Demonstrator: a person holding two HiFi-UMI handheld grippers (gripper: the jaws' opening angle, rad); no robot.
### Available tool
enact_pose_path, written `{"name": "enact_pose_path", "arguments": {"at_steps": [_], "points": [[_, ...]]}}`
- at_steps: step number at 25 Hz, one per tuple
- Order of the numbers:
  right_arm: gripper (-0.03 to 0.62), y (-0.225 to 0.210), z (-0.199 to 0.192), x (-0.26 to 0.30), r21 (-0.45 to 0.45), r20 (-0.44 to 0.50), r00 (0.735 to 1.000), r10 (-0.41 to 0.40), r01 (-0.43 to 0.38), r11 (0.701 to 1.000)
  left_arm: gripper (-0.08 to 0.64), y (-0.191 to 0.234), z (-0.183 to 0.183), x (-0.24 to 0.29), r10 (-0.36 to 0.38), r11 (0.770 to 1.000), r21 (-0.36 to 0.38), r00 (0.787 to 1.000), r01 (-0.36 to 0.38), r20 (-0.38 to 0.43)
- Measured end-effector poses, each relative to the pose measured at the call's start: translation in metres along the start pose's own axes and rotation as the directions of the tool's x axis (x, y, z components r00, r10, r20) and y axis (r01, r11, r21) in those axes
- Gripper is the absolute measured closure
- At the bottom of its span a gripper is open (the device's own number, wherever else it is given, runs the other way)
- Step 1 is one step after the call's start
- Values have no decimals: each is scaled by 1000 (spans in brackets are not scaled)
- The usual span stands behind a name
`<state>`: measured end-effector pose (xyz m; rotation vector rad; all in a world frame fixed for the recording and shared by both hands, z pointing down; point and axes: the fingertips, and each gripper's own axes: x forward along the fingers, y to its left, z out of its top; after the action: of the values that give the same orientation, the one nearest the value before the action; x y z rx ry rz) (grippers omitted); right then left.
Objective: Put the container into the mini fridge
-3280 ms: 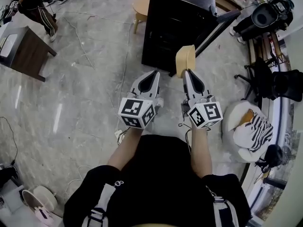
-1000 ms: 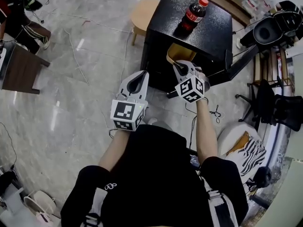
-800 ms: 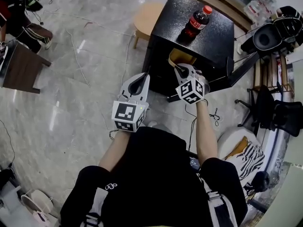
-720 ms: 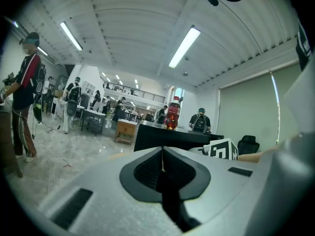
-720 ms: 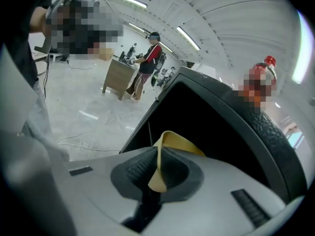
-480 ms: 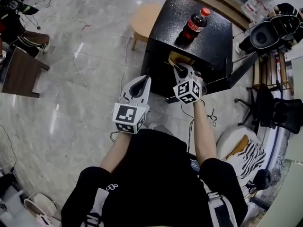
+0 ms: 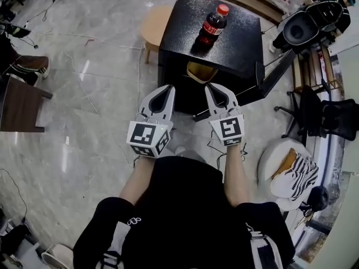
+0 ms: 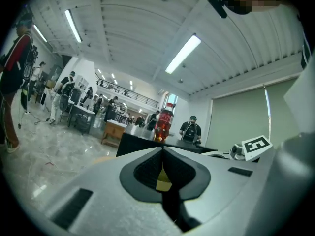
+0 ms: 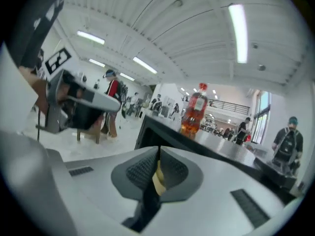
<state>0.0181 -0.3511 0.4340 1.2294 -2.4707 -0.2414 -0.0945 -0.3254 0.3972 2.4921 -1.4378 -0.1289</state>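
Note:
The black mini fridge [image 7: 238,41] stands on the floor ahead with its door [image 7: 274,72] swung open to the right. The tan container [image 7: 201,72] sits inside the fridge opening, just under the top edge. My right gripper [image 7: 209,87] hangs just in front of it, shut, with nothing held and apart from the container. My left gripper [image 7: 168,88] is beside it on the left, also shut and empty. In both gripper views, left [image 8: 162,149] and right [image 9: 158,149], the jaws meet, with only a yellowish sliver showing through the gap.
A cola bottle [image 7: 212,22] stands on the fridge top and also shows as a bottle [image 8: 164,122] in the left gripper view. A round wooden stool [image 7: 150,29] is left of the fridge. Office chairs [image 7: 331,114], a white cushion [image 7: 286,170], a brown table [image 7: 19,108] and floor cables surround me.
My right gripper has drawn back from the fridge opening and the container stays inside. The left gripper has barely moved. The head view has shifted slightly.

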Motion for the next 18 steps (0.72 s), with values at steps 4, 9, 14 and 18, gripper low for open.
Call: {"name": "enact_pose_path", "arguments": {"at_steps": [4,9,14,18], "points": [[575,-34,60,-36,166,206,974,-98,64,984,549,-14,55,12,-39,997,73,985,27,167],[580,-67,78,-68,397,300,920,-252,120,910,549,-33,74,26,-47,990,136,980,20,195],[580,-81,64,-73,484,256,915,-312,158,861,549,-51,64,41,-57,982,185,989,31,137],[581,-86,57,-75,478,215,921,-325,192,857,549,-57,56,48,-48,982,187,994,29,101]]}}
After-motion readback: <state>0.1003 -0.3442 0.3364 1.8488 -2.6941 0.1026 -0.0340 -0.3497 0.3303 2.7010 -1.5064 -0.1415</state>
